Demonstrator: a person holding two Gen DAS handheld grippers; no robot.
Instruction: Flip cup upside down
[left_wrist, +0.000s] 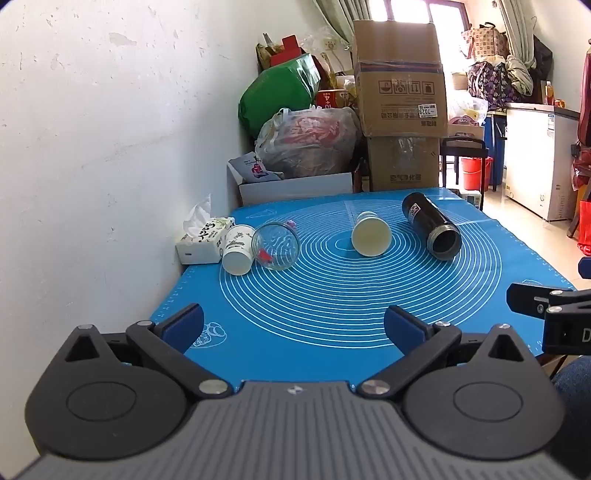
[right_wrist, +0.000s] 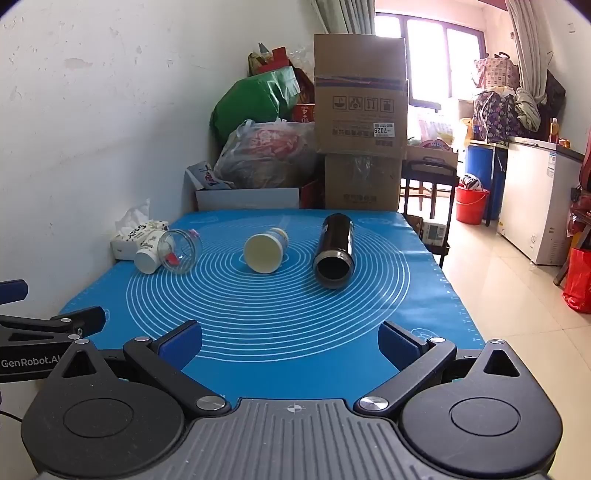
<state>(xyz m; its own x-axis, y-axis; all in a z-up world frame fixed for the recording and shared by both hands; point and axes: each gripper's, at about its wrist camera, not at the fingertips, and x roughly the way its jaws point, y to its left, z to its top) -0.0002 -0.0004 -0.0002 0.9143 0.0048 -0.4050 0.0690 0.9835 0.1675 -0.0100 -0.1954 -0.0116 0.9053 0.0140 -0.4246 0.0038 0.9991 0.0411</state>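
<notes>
Grippers (right_wrist: 290, 339) apart; glass jar (right_wrist: 180, 251) w/ red bit.

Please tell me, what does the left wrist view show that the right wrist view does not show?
Only the left wrist view shows the right gripper from outside, at its right edge, and the left gripper between its own open fingers. Only the right wrist view shows the red bucket whole and a red bag on the floor. Both show the blue mat with four vessels lying on their sides: paper cup, glass jar, cream cup, black flask, plus the tissue box.
</notes>
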